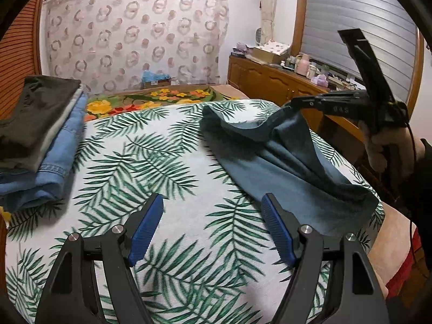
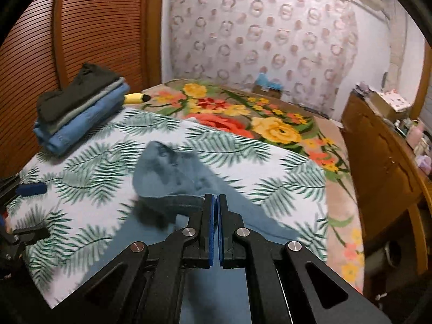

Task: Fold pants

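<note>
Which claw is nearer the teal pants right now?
Right. The right claw is shut on the teal pants, lifting an edge. The left claw hangs open over the leaf-print sheet, beside them.

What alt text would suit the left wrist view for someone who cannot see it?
The right tongs, shut on teal pants, lift one edge off a palm-leaf sheet. In front, the left tongs hang open and empty over the sheet. Folded clothes sit stacked at left.
</note>
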The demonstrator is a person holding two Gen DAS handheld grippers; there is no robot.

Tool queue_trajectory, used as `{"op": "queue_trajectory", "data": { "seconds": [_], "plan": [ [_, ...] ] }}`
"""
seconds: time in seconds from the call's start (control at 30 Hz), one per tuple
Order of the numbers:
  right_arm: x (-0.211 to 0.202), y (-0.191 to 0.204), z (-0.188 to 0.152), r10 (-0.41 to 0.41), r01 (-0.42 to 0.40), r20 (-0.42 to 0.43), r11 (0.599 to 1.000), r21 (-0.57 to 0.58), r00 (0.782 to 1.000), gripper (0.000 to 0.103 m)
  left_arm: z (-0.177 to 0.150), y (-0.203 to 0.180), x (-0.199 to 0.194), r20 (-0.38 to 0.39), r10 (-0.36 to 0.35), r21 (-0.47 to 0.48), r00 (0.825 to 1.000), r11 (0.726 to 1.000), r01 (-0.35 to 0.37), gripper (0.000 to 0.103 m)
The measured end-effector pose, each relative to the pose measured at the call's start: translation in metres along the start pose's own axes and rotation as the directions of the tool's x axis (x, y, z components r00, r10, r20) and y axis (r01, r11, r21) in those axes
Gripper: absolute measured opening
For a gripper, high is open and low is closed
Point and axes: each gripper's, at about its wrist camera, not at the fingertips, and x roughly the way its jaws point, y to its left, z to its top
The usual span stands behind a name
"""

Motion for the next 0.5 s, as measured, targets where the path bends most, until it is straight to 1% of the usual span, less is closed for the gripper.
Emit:
{"op": "queue_trajectory", "data": {
  "seconds": [0.3, 0.5],
  "plan": [
    [0.020, -0.017, 0.002, -0.120, 0.119, 0.004, 0.992, 0.033, 0.993, 0.002, -0.006, -0.019, 0.012, -0.038, -0.018, 0.028, 0.999, 0.999, 0.019, 0.076],
    [0.037, -0.023, 0.001, -0.179, 0.180, -0.026, 0.982, 0.062, 0.984, 0.002, -0.008, -0.022, 0.015, -0.051, -0.015, 0.033, 0.999, 0.999, 0.017, 0.076]
  ]
}}
